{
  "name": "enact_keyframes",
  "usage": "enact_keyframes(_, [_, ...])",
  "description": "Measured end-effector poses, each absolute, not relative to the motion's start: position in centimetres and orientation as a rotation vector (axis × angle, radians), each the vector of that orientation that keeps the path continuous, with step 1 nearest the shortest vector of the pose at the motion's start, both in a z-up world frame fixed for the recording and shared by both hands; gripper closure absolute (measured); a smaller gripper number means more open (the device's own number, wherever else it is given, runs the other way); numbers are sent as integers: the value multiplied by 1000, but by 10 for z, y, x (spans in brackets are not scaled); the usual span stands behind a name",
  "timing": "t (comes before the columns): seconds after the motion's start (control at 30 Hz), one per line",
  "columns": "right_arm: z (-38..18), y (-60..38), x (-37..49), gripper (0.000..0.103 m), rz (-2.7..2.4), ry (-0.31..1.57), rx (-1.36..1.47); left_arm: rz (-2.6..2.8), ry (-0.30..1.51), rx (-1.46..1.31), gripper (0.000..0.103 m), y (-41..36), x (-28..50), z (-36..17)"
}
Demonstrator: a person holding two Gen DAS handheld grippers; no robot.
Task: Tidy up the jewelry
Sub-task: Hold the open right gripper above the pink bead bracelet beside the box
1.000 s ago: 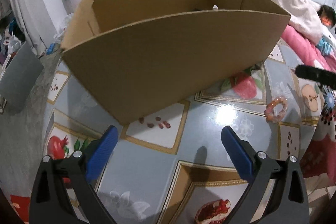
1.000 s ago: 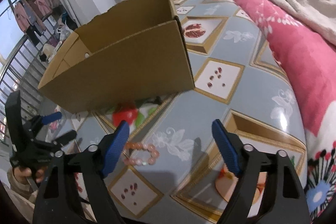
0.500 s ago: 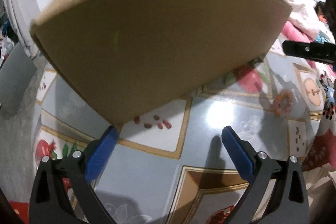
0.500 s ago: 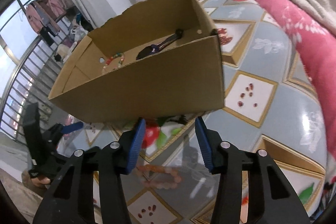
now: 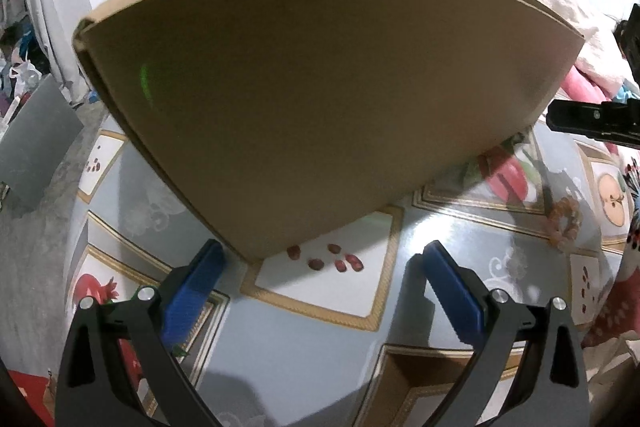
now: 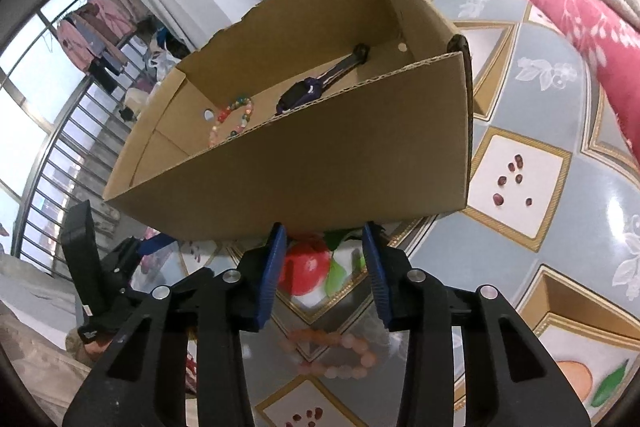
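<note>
The pink bead bracelet lies flat on the patterned tablecloth, a closed ring directly below the right gripper, whose blue fingers are partly closed and empty, pointing at the cardboard box just ahead. Inside the box lie a multicoloured bracelet and a dark watch. The left gripper hangs wide open, empty, facing the box wall.
</note>
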State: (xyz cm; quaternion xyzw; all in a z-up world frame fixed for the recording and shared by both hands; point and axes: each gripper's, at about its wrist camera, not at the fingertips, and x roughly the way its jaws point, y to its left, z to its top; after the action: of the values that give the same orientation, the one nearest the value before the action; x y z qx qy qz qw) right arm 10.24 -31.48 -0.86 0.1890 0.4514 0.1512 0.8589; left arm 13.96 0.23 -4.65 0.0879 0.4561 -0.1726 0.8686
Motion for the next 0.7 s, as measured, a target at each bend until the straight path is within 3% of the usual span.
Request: enact_keyframes(0.7, [-19,-312,110,65,357,976,441,-319,901,158,6,8,150,-50])
